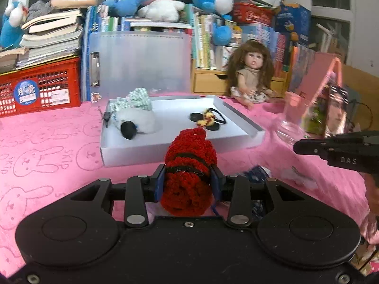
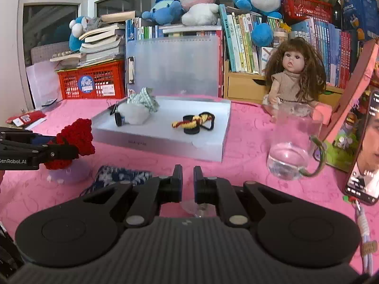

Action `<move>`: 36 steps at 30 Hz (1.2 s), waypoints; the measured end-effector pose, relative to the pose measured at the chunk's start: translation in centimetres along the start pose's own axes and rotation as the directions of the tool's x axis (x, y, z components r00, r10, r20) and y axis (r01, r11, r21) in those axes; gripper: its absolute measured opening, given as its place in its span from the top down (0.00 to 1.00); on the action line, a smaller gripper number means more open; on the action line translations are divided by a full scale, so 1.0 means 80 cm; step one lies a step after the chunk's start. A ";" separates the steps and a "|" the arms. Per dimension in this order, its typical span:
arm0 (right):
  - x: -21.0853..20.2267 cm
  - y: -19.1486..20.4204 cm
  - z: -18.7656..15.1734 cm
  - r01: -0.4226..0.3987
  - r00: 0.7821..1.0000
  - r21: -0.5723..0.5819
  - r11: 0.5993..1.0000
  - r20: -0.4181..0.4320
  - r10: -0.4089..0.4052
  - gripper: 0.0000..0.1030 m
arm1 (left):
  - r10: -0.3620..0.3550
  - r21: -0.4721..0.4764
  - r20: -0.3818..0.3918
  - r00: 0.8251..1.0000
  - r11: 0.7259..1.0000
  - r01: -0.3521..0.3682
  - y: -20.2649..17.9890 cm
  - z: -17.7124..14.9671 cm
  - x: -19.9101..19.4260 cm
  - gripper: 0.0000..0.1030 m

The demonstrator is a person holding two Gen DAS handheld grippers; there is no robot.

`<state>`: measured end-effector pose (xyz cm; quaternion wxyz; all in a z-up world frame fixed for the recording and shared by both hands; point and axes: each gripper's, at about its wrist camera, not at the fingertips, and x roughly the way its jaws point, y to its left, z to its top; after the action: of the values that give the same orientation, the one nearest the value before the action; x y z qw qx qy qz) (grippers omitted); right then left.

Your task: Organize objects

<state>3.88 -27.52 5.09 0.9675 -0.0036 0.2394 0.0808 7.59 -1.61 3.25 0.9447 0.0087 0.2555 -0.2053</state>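
Both views show my left tool (image 1: 188, 179) pinching the red crochet (image 1: 189, 165) above the tabletop (image 1: 47, 165); only the right view shows my right tool (image 2: 187, 179) pressed together, empty.

Even, soft indoor light, mildly dim, strong pink cast off the desk (image 1: 47, 142), faint diffuse shadows, small highlights on the glass jar (image 2: 291, 146) — heavy fisheye bowing, dark vignetted corners, motion blur toward right edges.
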 end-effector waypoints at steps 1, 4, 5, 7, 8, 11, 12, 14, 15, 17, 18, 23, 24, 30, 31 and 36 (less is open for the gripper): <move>0.003 0.000 0.004 -0.002 1.000 0.002 1.000 0.002 0.002 0.89 | 0.005 -0.013 -0.003 1.000 1.000 -0.005 0.004 0.004 0.003 0.65; 0.010 -0.002 0.015 -0.002 1.000 0.008 1.000 0.011 0.002 0.89 | 0.011 -0.044 -0.003 1.000 0.999 -0.011 0.014 0.013 0.006 0.65; 0.012 -0.003 0.019 -0.002 1.000 0.012 1.000 0.013 0.002 0.89 | 0.014 -0.052 -0.001 1.000 0.999 -0.014 0.016 0.015 0.006 0.65; 0.015 -0.006 0.025 -0.010 1.000 0.035 0.999 0.015 0.009 0.89 | 0.020 -0.059 0.001 1.000 0.998 -0.020 0.021 0.018 0.007 0.65; 0.016 -0.008 0.027 -0.013 1.000 0.046 0.999 0.016 0.013 0.89 | 0.023 -0.061 0.002 1.000 0.998 -0.023 0.022 0.018 0.007 0.65; 0.016 -0.016 0.030 -0.028 1.000 0.084 0.996 0.016 0.026 0.89 | 0.028 -0.068 -0.003 1.000 0.997 -0.028 0.026 0.017 0.008 0.65; 0.016 -0.018 0.029 -0.031 0.999 0.096 0.995 0.014 0.030 0.89 | 0.030 -0.070 -0.005 1.000 0.997 -0.030 0.027 0.017 0.008 0.65; 0.016 -0.023 0.026 -0.033 0.999 0.117 0.993 0.006 0.032 0.88 | 0.031 -0.071 -0.009 0.999 0.997 -0.032 0.027 0.014 0.008 0.65; 0.017 -0.026 0.025 -0.036 0.999 0.130 0.991 0.000 0.036 0.88 | 0.032 -0.071 -0.011 0.999 0.997 -0.032 0.027 0.013 0.009 0.65; 0.019 -0.031 0.020 -0.040 0.999 0.154 0.987 -0.014 0.043 0.80 | 0.029 -0.072 -0.015 0.999 0.997 -0.030 0.026 0.011 0.009 0.65; 0.019 -0.033 0.017 -0.034 0.999 0.157 0.987 -0.020 0.037 0.76 | 0.027 -0.072 -0.017 0.999 0.997 -0.028 0.026 0.009 0.010 0.65; 0.017 -0.025 -0.004 0.031 0.998 0.090 0.996 -0.051 -0.027 0.37 | 0.027 -0.059 -0.020 0.999 0.998 -0.028 0.021 0.004 0.010 0.65; 0.016 -0.022 -0.010 0.044 0.998 0.073 0.996 -0.055 -0.040 0.34 | 0.027 -0.057 -0.021 0.999 0.998 -0.028 0.020 0.002 0.010 0.65; 0.023 -0.012 -0.032 0.063 0.994 0.040 0.997 -0.091 -0.059 0.30 | 0.027 -0.049 -0.018 0.999 0.998 -0.028 0.018 0.002 0.009 0.65; 0.024 -0.011 -0.033 0.062 0.994 0.043 0.997 -0.095 -0.058 0.30 | 0.028 -0.047 -0.017 0.999 0.998 -0.029 0.017 0.001 0.009 0.65; 0.028 -0.006 -0.040 0.051 0.990 0.054 0.997 -0.132 -0.043 0.76 | 0.030 -0.047 -0.015 0.999 0.998 -0.031 0.018 0.002 0.009 0.65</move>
<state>4.40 -27.82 1.23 0.9511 0.0133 0.3045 0.0506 8.79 -0.63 2.89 0.9458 -0.0080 0.2669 -0.1846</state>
